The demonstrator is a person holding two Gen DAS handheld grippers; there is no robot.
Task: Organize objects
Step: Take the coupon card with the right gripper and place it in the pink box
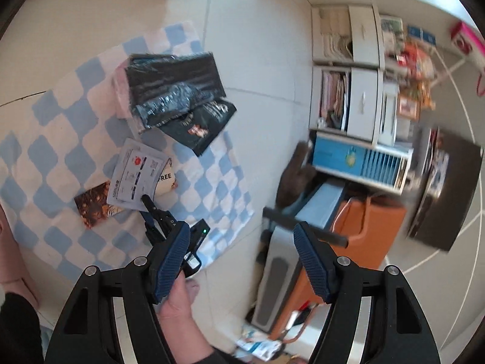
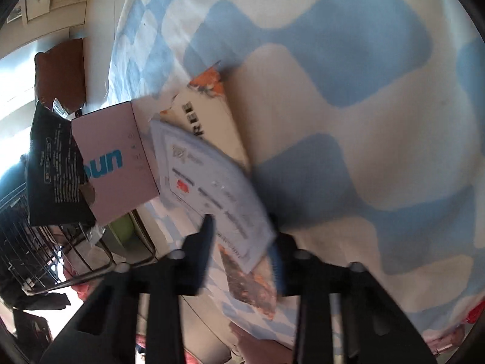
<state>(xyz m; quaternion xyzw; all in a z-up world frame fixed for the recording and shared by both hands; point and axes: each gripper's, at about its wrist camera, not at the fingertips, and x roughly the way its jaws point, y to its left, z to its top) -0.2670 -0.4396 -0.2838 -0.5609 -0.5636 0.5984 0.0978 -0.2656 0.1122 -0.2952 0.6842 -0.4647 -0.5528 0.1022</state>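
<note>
A blue-and-white checked cloth (image 1: 60, 151) (image 2: 363, 91) carries the objects. A pale blue printed sheet (image 1: 136, 173) (image 2: 212, 188) lies over a white box marked "FREE" (image 1: 166, 179) (image 2: 212, 121) and a dark patterned card (image 1: 92, 204) (image 2: 251, 285). Behind them a pink box (image 1: 121, 91) (image 2: 115, 157) bears black packets (image 1: 172, 85) and a black pouch (image 1: 203, 124) (image 2: 54, 163). My right gripper (image 1: 148, 201) (image 2: 241, 233) is low over the sheet's near corner, which lies in the narrow gap between its blurred fingers. My left gripper (image 1: 241, 236) is open and holds nothing, off the cloth's edge.
A white shelf unit (image 1: 357, 91) full of papers and boxes stands on the floor at the right. Nearer are an orange bag (image 1: 369, 230), a grey device (image 1: 272, 285) and a dark cabinet (image 1: 445, 188). A wire rack (image 2: 30, 248) sits beside the cloth. A person's hand (image 1: 178, 303) holds the right gripper.
</note>
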